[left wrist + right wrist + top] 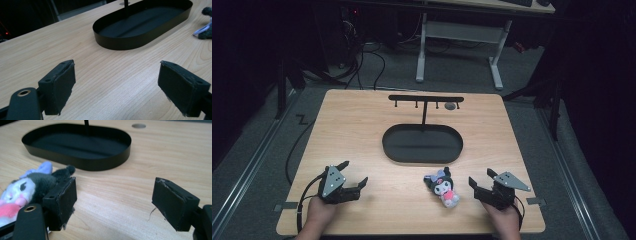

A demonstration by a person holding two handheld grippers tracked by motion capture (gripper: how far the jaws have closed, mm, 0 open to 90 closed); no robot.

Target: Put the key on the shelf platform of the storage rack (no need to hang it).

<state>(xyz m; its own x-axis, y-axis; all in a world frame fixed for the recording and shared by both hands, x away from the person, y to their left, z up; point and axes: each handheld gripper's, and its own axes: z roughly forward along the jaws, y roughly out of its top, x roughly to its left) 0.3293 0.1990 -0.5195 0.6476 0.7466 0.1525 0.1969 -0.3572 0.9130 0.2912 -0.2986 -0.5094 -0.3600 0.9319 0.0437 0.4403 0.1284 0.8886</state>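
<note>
Lying just left of the wide-apart, empty right tool (482,179), the plush toy (443,186).

We hold the left hand-held gripper (353,176) low at the near left, our left hand (319,212) behind it, jaws spread wide and aimed forward and inward with nothing between them. Our right hand-held gripper (482,179) sits at the near right, right hand (503,219) behind, jaws parted and empty, pointing forward and left.
</note>
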